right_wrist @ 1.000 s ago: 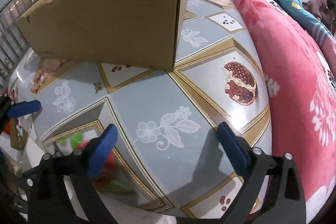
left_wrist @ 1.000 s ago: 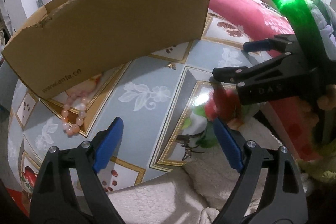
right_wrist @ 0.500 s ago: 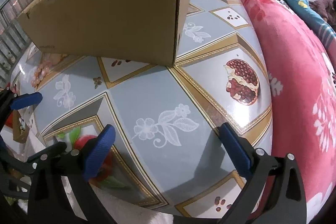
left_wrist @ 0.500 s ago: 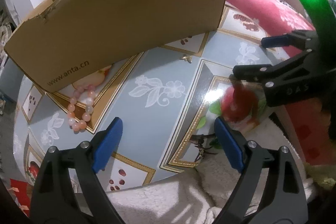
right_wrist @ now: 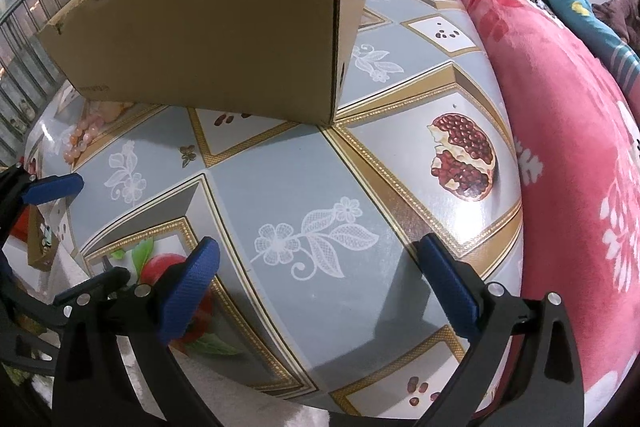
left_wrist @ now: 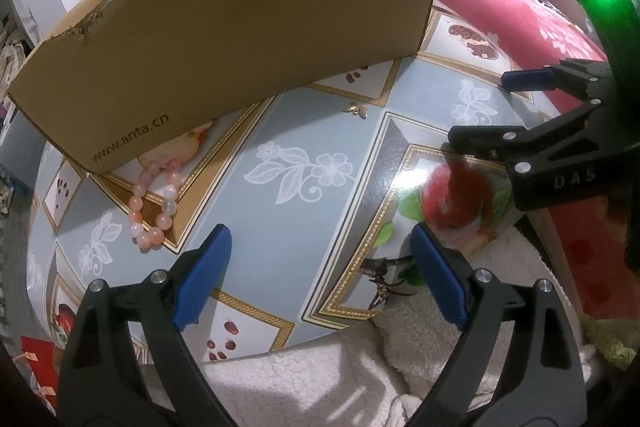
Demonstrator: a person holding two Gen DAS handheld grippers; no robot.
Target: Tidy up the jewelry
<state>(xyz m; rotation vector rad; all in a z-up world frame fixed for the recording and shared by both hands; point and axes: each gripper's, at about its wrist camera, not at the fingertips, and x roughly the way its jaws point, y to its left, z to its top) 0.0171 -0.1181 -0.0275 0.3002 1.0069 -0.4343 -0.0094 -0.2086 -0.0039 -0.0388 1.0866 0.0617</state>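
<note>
A pink bead bracelet (left_wrist: 154, 203) lies on the patterned table (left_wrist: 304, 131) against the front left corner of a torn cardboard box (left_wrist: 240, 27). A small gold butterfly charm (left_wrist: 357, 109) lies alone in front of the box. My left gripper (left_wrist: 320, 275) is open and empty over the table's near edge, with the bracelet just ahead to its left. My right gripper (right_wrist: 316, 287) is open and empty too, over a white flower print. In the right wrist view the box (right_wrist: 240, 39), bracelet (right_wrist: 80, 143) and charm (right_wrist: 187, 154) sit far left. The right gripper (left_wrist: 484, 111) shows at the left view's right side.
A red flowered blanket (right_wrist: 560, 147) runs along the table's right side. White fleece (left_wrist: 320, 379) lies under the near edge. A small brown box (right_wrist: 40, 239) sits low at the left. The left gripper (right_wrist: 76, 235) juts in at the right view's left edge.
Both grippers have moved forward and closer to the table; the box and bracelet loom larger. Both stay open and nothing on the table has moved.
</note>
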